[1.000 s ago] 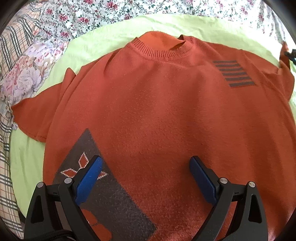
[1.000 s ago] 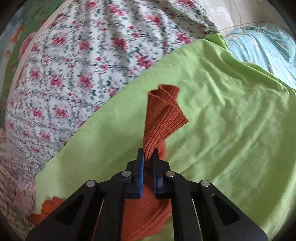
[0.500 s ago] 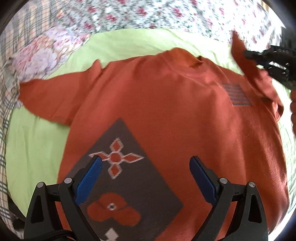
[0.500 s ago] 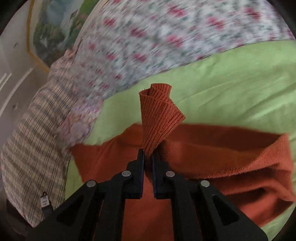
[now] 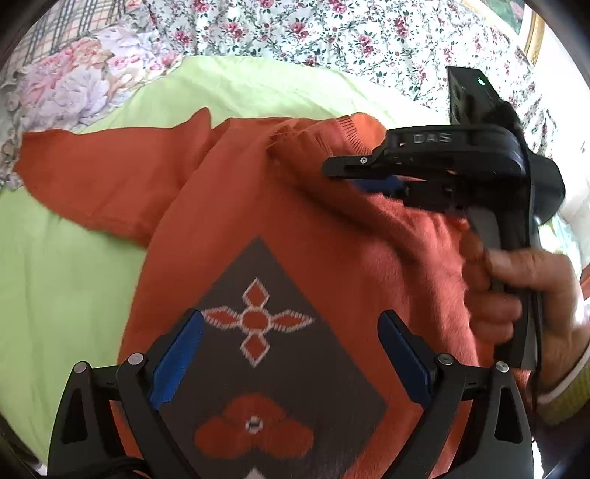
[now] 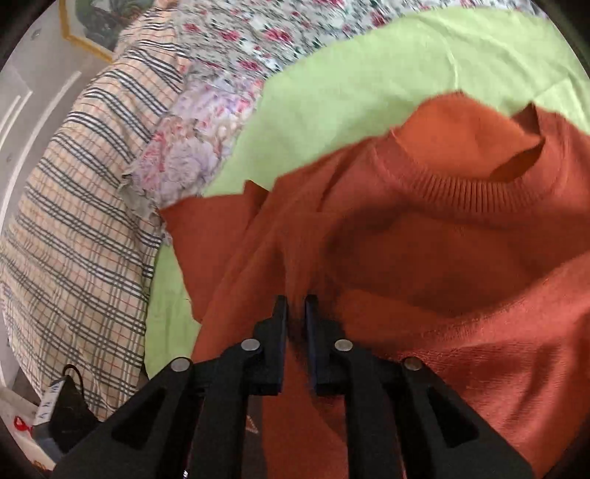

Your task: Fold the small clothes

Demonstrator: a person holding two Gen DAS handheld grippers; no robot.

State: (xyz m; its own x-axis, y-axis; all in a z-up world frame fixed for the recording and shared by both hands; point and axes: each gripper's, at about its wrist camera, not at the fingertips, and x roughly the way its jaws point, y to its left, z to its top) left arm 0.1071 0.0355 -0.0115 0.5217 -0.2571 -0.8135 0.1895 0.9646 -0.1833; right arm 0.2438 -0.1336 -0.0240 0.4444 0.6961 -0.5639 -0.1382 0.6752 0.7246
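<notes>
Orange sweater [image 5: 228,206] flat on green sheet [image 5: 66,287], 1 sleeve folded across chest. Right gripper [image 6: 295,306] jaws just easing apart, sleeve cloth between; pinch unclear. Left gripper [image 5: 291,339] spread wide, empty, over hem. Floral quilt [image 5: 332,33], plaid blanket [image 6: 73,228] border sheet.

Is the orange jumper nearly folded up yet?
Not yet. One sleeve lies folded across the jumper; the right gripper has just been opening its jaws with it between them. The other sleeve is spread on the green sheet, the body is unfolded, and the left gripper hovers open.
</notes>
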